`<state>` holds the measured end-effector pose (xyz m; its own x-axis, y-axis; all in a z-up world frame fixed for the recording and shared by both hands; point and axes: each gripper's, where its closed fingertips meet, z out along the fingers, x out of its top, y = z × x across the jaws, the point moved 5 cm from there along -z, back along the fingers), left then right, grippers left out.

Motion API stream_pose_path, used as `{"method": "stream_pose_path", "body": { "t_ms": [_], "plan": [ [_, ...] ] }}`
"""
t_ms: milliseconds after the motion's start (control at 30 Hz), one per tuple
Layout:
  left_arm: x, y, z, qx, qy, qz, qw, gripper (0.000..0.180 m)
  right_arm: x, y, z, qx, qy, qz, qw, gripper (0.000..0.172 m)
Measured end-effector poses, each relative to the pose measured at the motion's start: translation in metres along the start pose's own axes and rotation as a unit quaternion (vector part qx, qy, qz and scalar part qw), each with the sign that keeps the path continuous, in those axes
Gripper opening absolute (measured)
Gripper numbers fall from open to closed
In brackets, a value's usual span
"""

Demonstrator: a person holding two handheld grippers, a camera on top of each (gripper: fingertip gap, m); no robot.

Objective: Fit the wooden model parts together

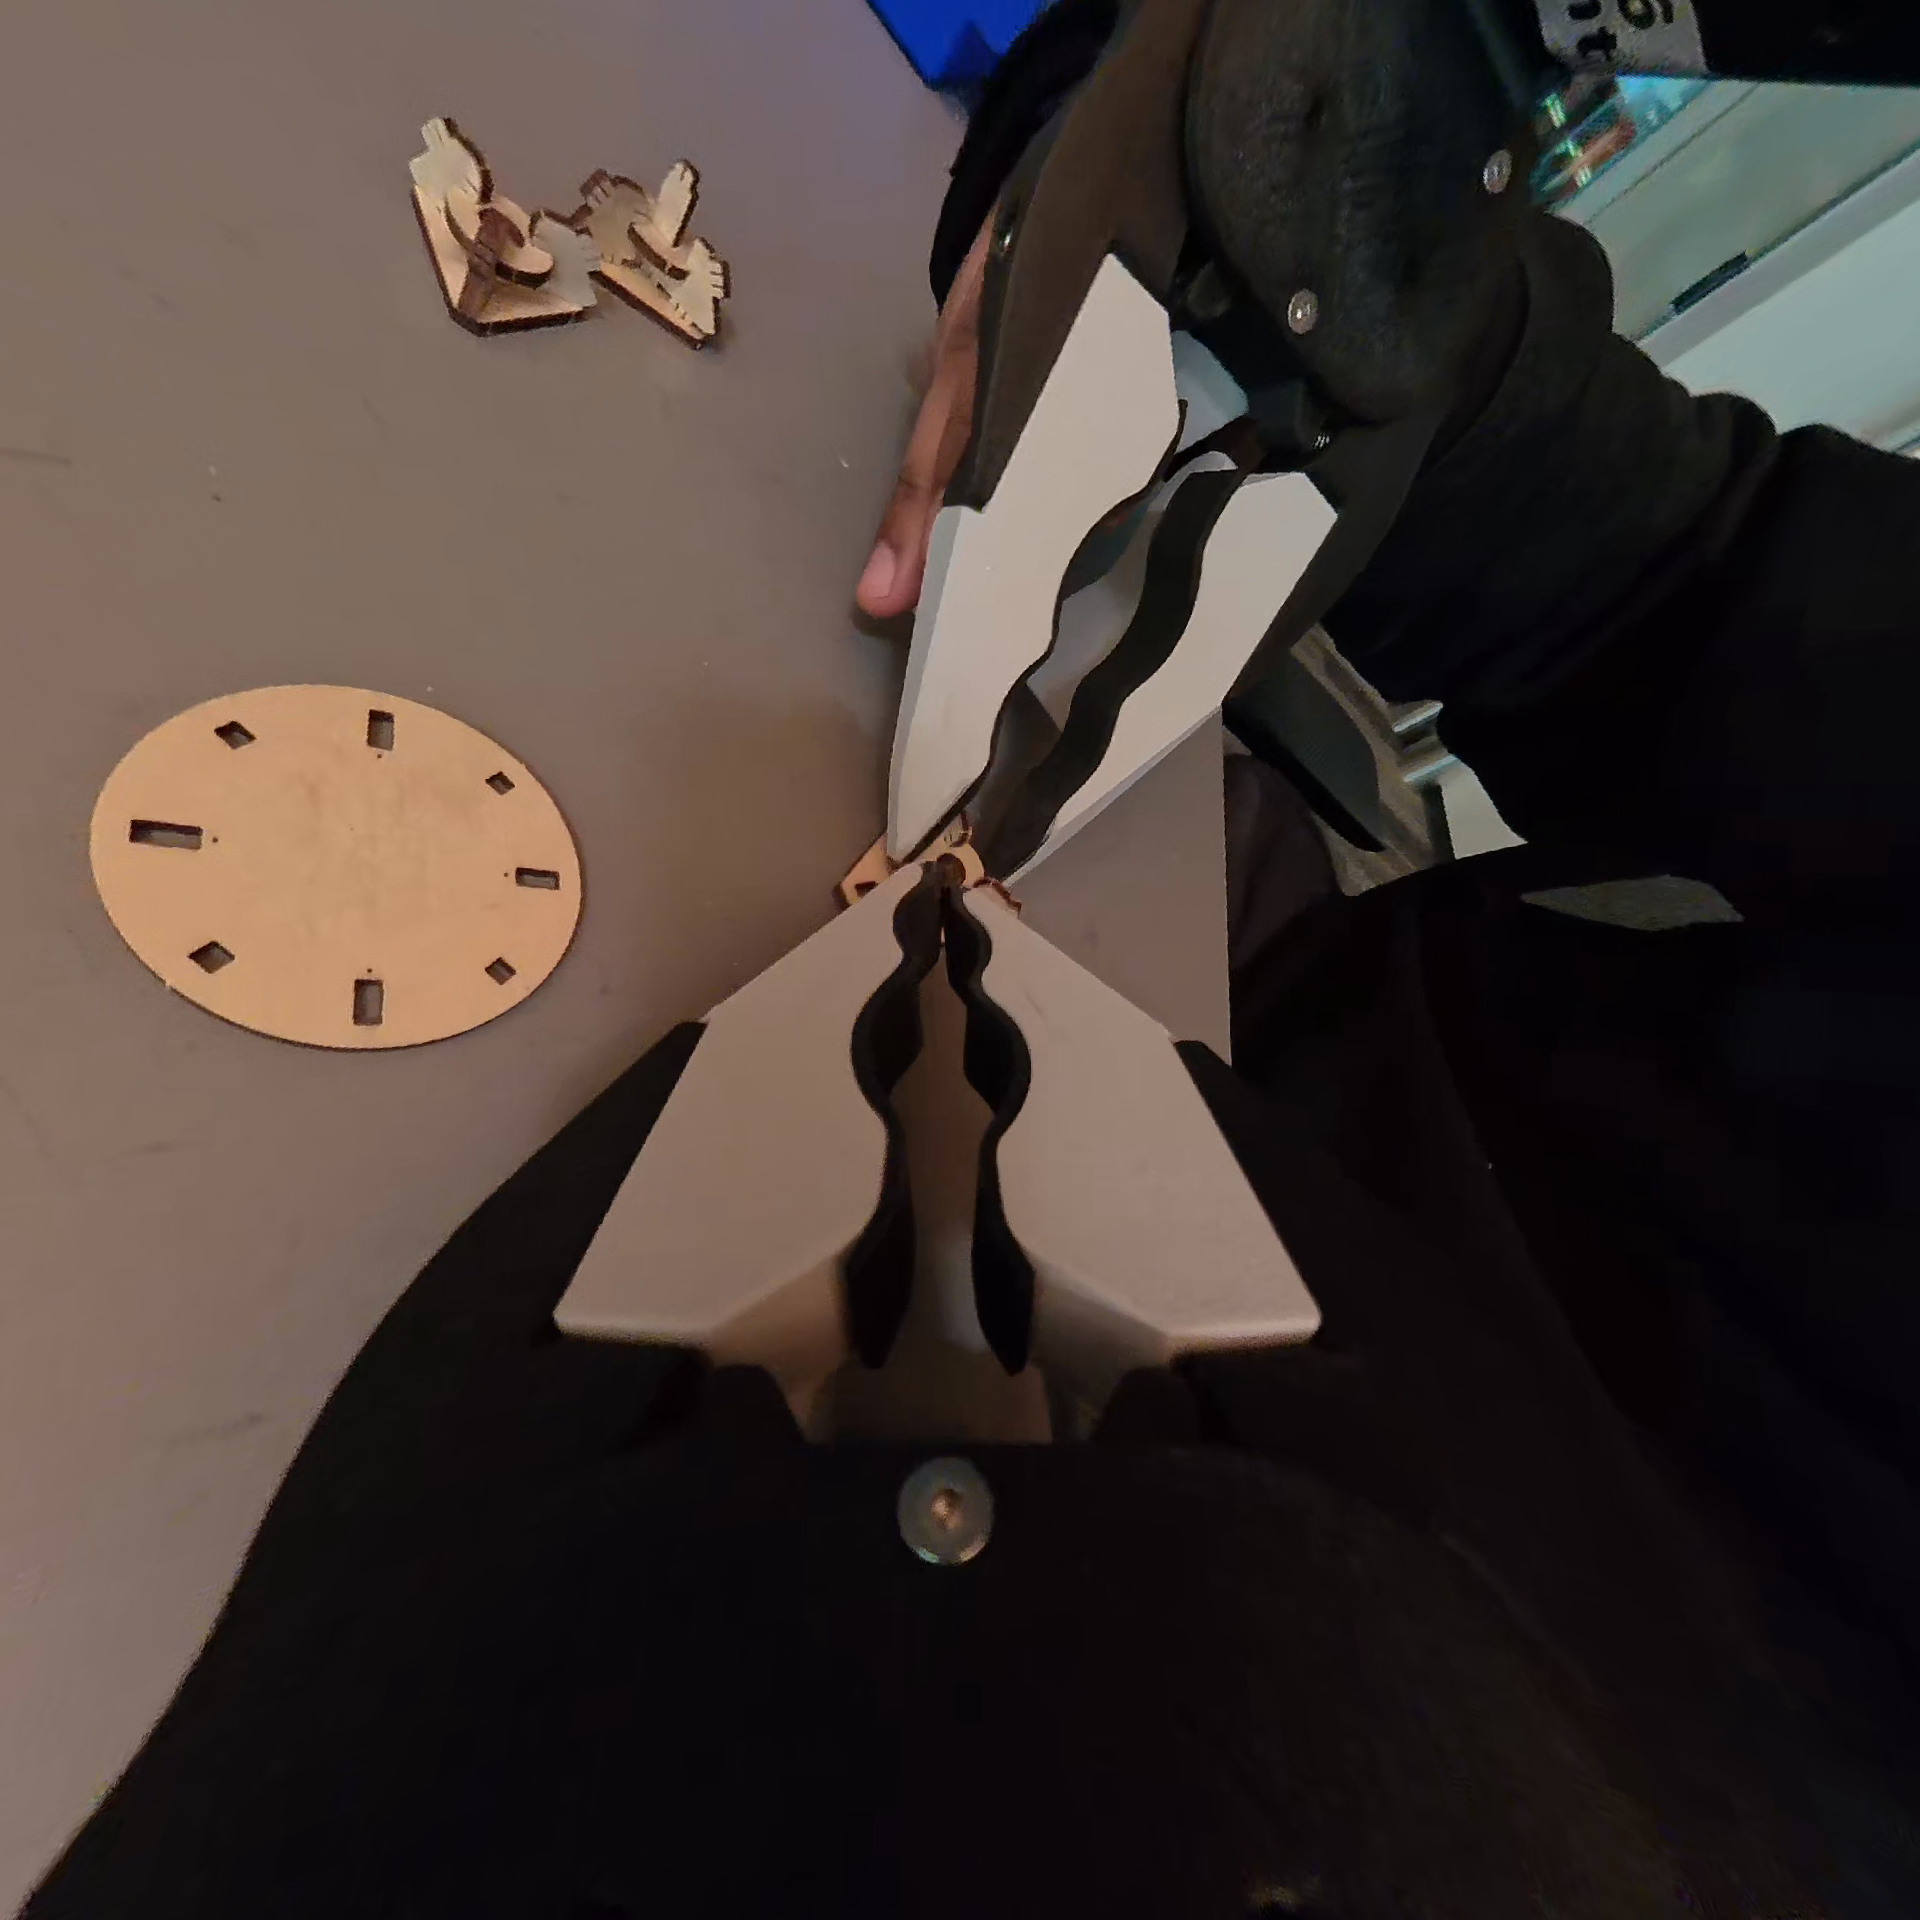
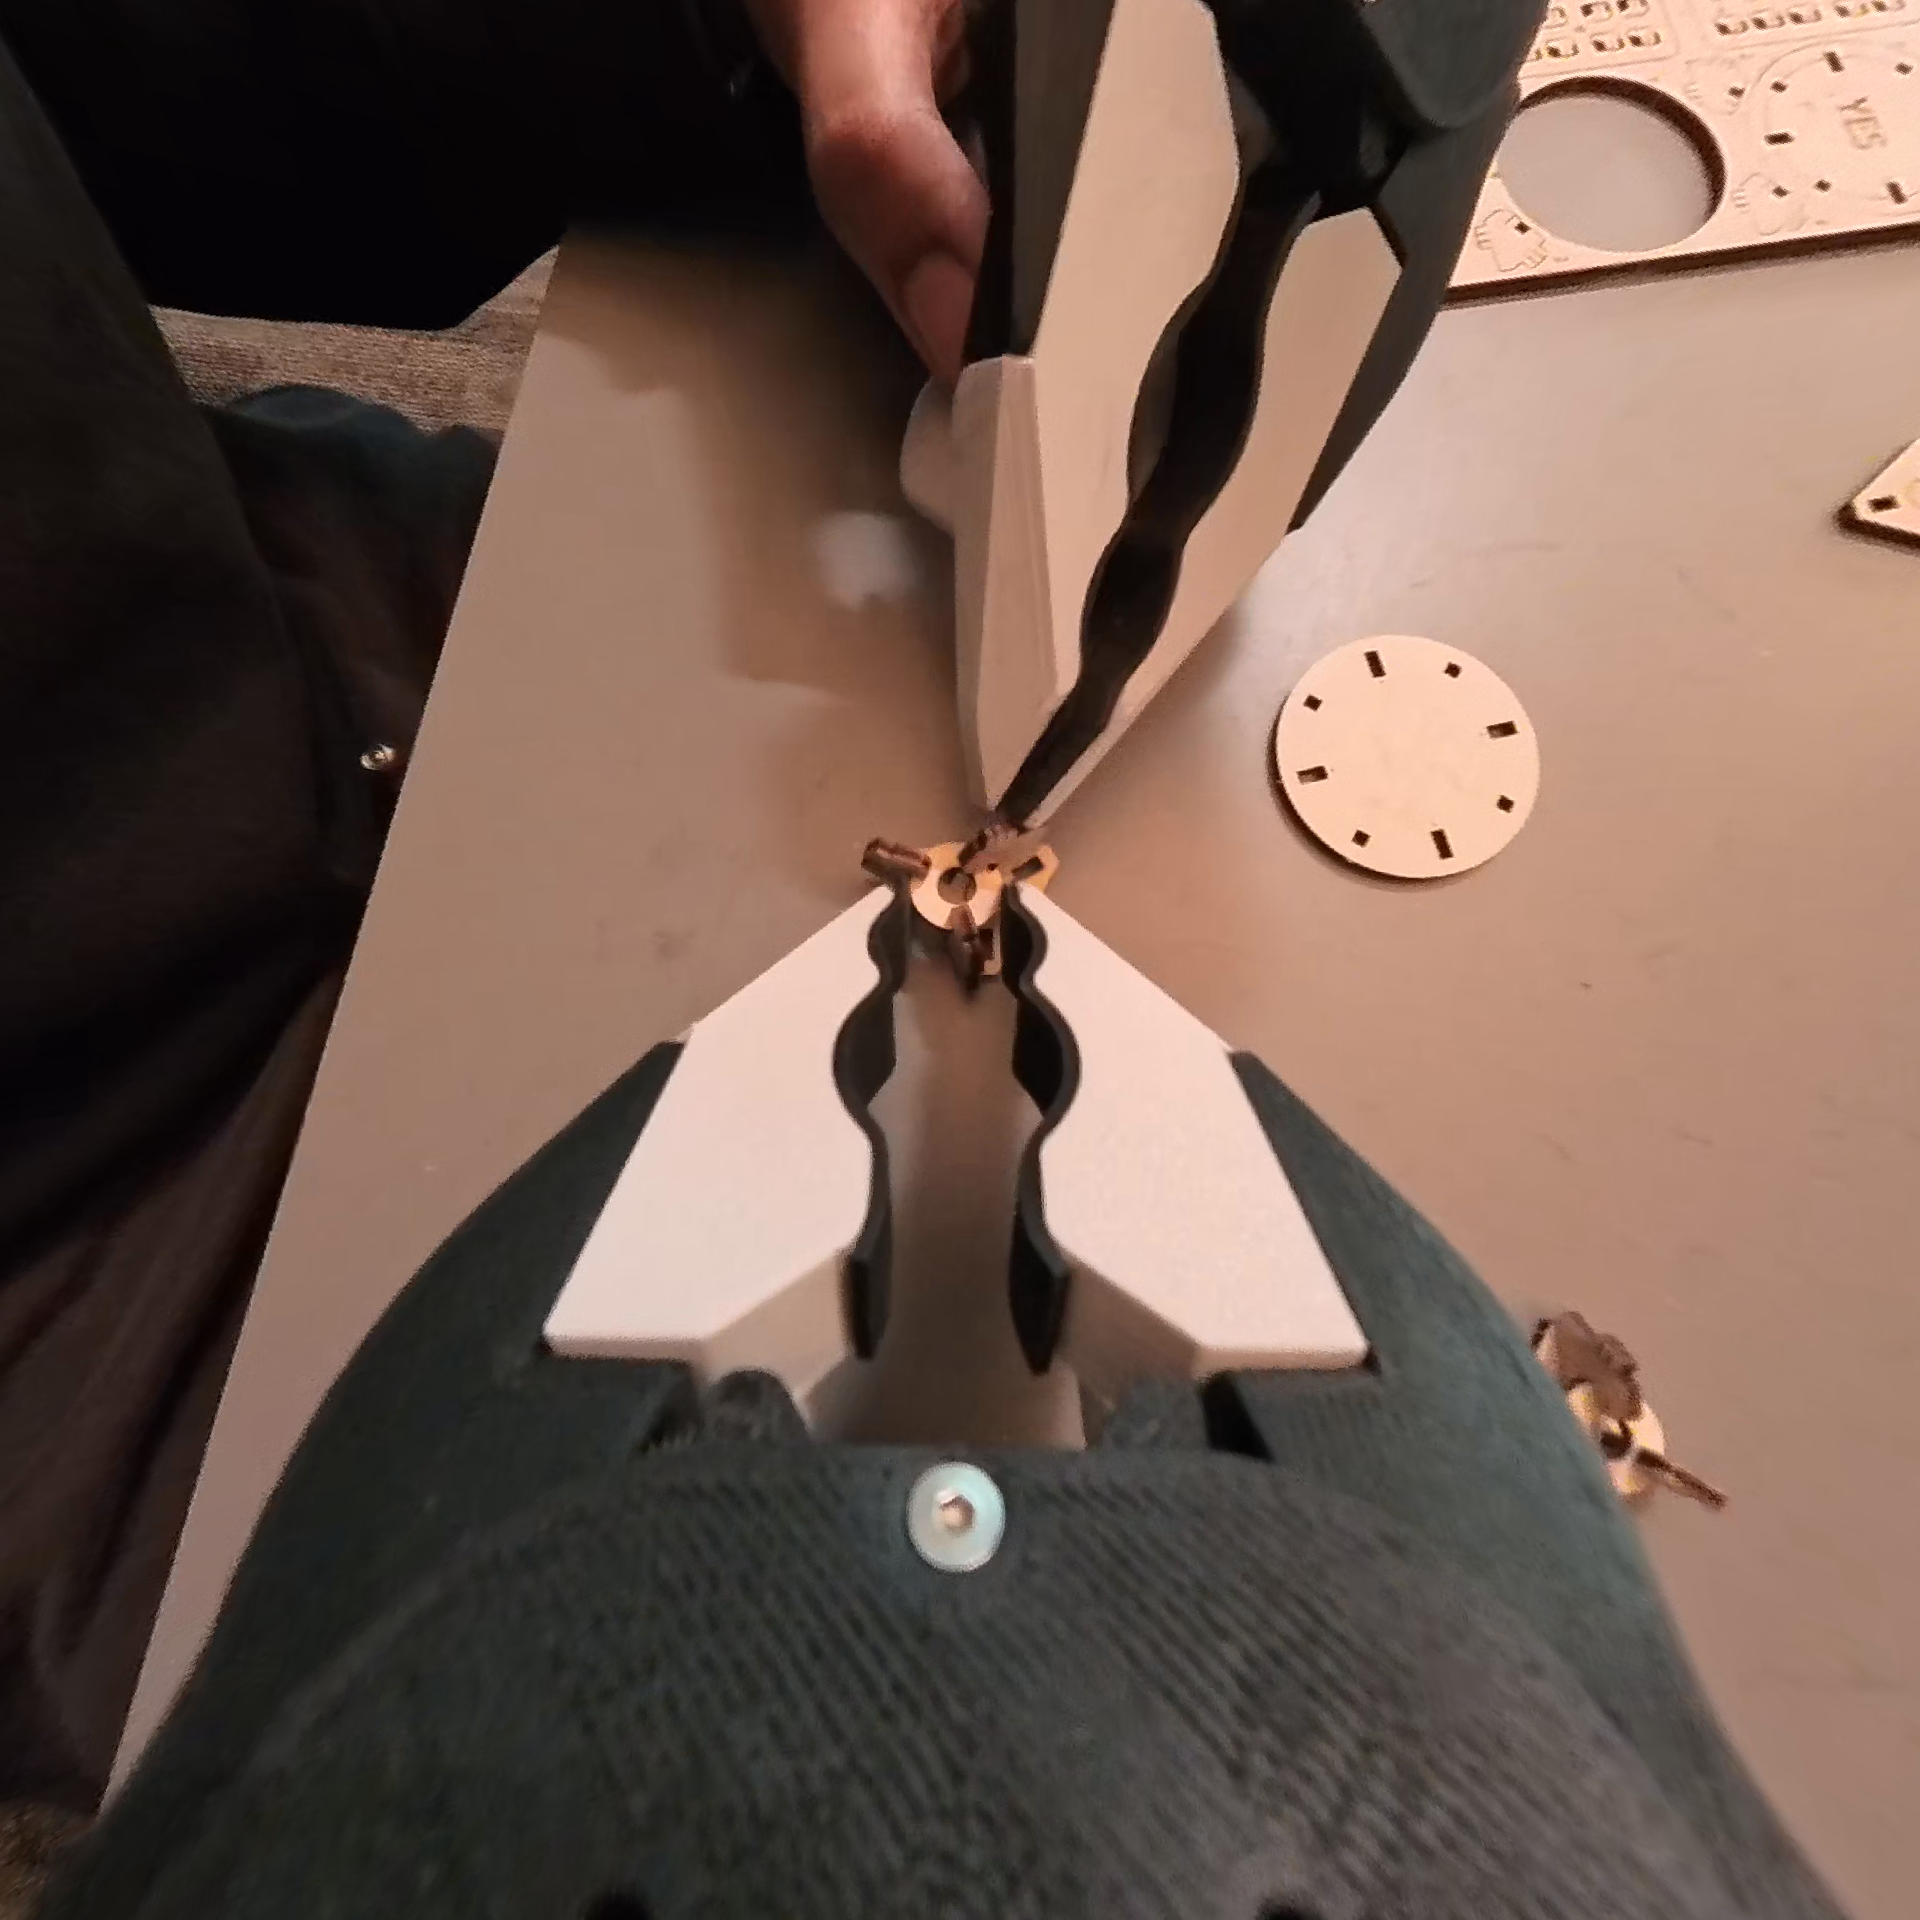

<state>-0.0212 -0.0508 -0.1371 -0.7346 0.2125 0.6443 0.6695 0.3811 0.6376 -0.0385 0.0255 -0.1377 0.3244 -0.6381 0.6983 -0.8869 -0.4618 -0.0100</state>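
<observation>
Where the two tools meet at the centre of both views, a small wooden hub piece (image 2: 961, 883) with a centre hole and short spokes is held between them, just above the grey tabletop (image 2: 675, 623). The right tool (image 2: 958, 935) is narrowly parted, its dark pads (image 2: 1023, 961) set against the hub's sides and lower spoke. The left tool (image 1: 940, 899) is closed to a thin line, and a spoke or edge of the same hub appears to be pinched at its tips; the exact contact is partly hidden.

For the hold to be kept well, it is judged that both grips should be kept steady and in line, since the thin laser-cut wood could twist or snap if the tools are turned against each other.

The tabletop's near edge lies close by, at the left of the right wrist view. A slotted wooden disc (image 2: 1408, 758) lies to the right, well apart. Two small assembled wooden pieces (image 1: 566, 234) stand at the upper left of the left wrist view, and a cut-out wooden sheet (image 2: 1662, 156) lies at the upper right of the right wrist view. Open room is found between hub and disc.
</observation>
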Motion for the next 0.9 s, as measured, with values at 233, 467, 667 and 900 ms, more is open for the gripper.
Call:
{"method": "stream_pose_path", "body": {
  "t_ms": [233,467,667,900],
  "plan": [
    [0.003,-0.001,-0.004,-0.014,0.02,-0.013,1.0,0.0,-0.001,-0.001,-0.001,-0.014,0.006,0.0,1.0,0.015],
    [0.011,-0.009,-0.015,0.0,0.072,-0.035,0.997,0.0,-0.001,-0.002,-0.002,-0.021,0.021,0.009,1.0,0.015],
    [0.018,-0.013,-0.025,0.029,0.112,-0.019,0.993,0.005,0.001,-0.005,-0.011,-0.049,0.06,0.036,0.996,0.015],
    [0.022,-0.016,-0.032,0.055,0.14,-0.007,0.989,0.013,-0.011,-0.023,-0.016,-0.08,0.032,0.073,0.994,0.015]
  ]
}}
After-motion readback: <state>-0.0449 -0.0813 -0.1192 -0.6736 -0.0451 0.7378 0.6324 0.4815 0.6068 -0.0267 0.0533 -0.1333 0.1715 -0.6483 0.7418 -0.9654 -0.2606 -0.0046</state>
